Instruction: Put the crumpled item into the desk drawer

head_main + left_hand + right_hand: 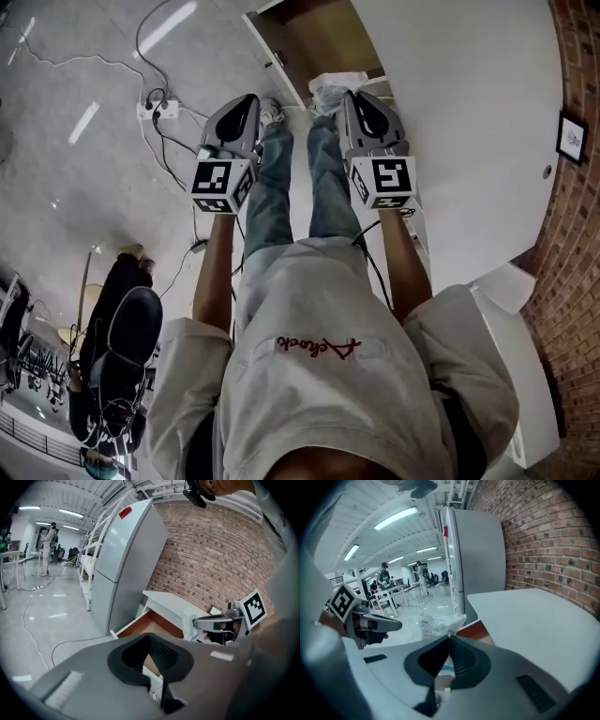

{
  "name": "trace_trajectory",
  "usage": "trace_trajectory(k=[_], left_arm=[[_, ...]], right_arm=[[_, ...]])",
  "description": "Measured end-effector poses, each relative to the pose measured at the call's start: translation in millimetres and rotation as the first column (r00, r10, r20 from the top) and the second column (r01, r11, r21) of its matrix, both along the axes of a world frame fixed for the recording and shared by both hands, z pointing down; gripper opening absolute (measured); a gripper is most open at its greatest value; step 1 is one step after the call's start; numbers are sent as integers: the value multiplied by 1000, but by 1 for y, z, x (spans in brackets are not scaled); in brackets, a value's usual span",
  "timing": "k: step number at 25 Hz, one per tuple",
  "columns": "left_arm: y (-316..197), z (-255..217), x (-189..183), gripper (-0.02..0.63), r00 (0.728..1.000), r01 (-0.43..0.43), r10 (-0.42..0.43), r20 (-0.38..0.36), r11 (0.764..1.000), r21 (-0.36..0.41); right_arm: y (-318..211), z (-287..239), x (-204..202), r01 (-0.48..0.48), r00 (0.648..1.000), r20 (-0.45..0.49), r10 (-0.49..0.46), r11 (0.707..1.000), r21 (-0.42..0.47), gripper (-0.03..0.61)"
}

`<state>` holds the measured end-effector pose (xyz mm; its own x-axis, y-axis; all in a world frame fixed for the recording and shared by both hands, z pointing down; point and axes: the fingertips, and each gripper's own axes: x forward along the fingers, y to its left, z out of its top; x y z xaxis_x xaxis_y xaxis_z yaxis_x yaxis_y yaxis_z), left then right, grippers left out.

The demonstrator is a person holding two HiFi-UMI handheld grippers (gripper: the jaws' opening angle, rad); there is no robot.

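Observation:
The crumpled item [335, 88], a wad of white plastic wrap, is pinched at the tip of my right gripper [345, 97], which is shut on it. In the right gripper view the crumpled item [439, 623] sticks out just beyond the closed jaws of my right gripper [449, 637], over the edge of the open drawer. The desk drawer [315, 37] stands pulled out, its brown wooden inside showing, and it also shows as the drawer [149, 625] in the left gripper view. My left gripper [249, 103] hangs beside the right one, left of the drawer, shut with nothing in it.
The white desk top [469, 122] stretches to the right, against a brick wall [579, 75]. A grey fridge [127, 559] stands beyond the desk. A power strip [157, 110] and cables lie on the floor at left. An office chair [122, 349] stands behind me.

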<state>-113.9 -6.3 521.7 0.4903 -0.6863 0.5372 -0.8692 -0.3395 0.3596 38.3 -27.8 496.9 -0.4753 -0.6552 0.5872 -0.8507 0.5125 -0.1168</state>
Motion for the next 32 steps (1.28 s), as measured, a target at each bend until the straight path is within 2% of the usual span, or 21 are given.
trace_trajectory(k=[7,15,23,32], left_arm=[[25,53,-3,9,1000,25,-26,-12,997,-78],[24,88,5,9,999,33,-36,-30,997,-68],[20,104,12,9,999,33,-35,-33,996,-78],[27,125,11,9,999,20,-23,-25,996,-92]], right_arm=[[33,59,1,-6,1000,-15,4,996,-94,15],[40,104,4,5,1000,-22,-8,991,-134,15],[6,125,-12,42,999,-10,-43,996,-84,15],[-75,106,-38,54,998,15,-55,994,92,15]])
